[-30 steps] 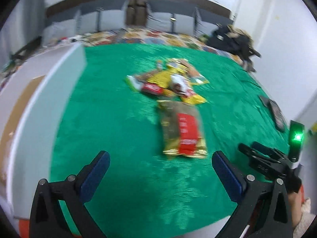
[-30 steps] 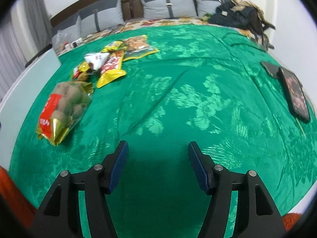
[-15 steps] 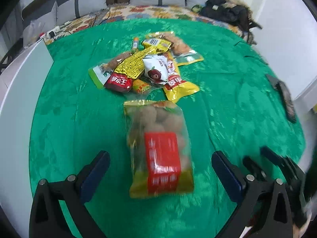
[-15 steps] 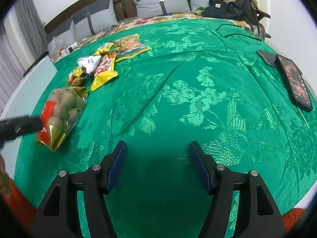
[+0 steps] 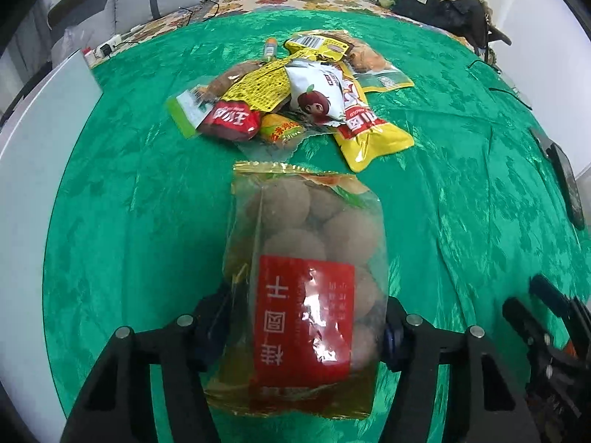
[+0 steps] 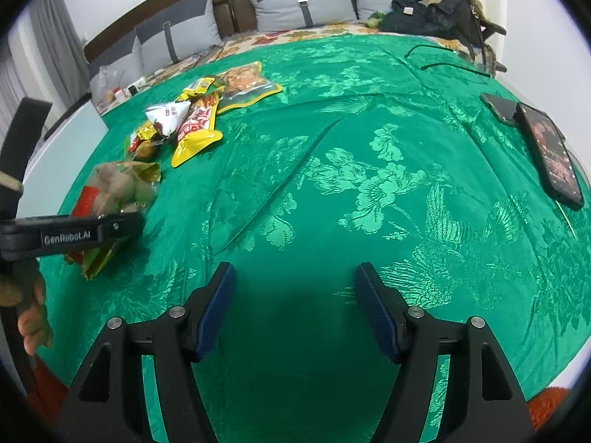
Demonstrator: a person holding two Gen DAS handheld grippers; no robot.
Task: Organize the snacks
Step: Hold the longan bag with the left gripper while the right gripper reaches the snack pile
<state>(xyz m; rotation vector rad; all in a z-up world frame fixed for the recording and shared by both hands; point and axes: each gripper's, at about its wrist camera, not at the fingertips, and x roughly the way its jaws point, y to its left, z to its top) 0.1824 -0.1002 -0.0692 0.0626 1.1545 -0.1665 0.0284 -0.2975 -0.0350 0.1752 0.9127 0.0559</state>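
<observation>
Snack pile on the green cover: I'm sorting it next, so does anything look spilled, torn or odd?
Nothing spilled or visibly torn. The snack pile is a jumble of overlapping packets at mixed angles. One small orange tube lies apart behind it. The longan bag sits separately, between the left tool's fingers.

left gripper [image 5: 306, 328] fingertips hidden behind longan bag [image 5: 306, 280]
</observation>
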